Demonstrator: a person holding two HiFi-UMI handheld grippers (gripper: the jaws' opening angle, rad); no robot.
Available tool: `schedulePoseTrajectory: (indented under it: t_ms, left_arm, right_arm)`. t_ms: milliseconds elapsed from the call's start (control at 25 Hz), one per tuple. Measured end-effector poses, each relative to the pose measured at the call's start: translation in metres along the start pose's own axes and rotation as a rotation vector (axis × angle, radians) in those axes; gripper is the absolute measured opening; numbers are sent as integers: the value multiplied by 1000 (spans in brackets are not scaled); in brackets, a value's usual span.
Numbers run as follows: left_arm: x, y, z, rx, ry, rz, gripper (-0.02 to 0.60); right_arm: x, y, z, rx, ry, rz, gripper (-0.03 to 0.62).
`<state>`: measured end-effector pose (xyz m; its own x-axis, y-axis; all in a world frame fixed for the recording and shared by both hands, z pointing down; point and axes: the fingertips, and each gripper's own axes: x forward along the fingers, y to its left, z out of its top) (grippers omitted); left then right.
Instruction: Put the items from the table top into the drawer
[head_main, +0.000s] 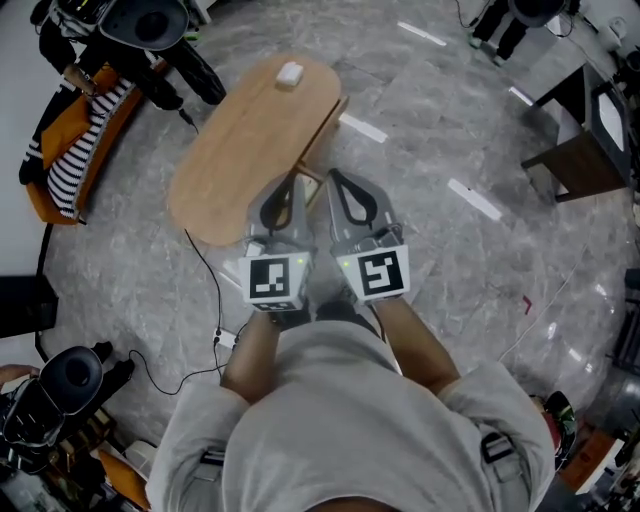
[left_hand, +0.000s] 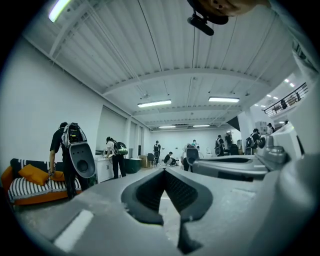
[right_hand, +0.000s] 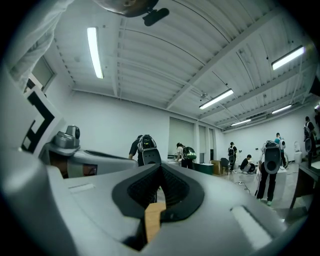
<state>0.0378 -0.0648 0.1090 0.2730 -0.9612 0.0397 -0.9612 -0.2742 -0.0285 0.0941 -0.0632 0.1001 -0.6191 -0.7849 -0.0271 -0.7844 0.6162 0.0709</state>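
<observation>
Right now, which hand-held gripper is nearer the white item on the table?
Left, narrowly: the left hand-held gripper lines up with the white item across the table; the right hand-held gripper sits alongside, offset sideways.

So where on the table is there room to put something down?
The light wooden oval table is bare from the small white object at its far end to the near edge, where left gripper and right gripper crowd.

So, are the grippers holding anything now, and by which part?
Nothing is held. The left gripper and the right gripper both have their jaws closed together, empty. The small white item lies on the wooden table.
</observation>
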Motion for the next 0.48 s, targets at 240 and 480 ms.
schedulePoseTrajectory:
  t_ms: [240, 480]
  left_arm:
    - [7, -9, -3, 0, 15, -17, 20]
    - [18, -11, 6, 9, 5, -28, 20]
  right_arm:
    - [-3, -8, 0, -3, -2, 1, 6]
    - [2, -18, 8, -3, -9, -13, 6]
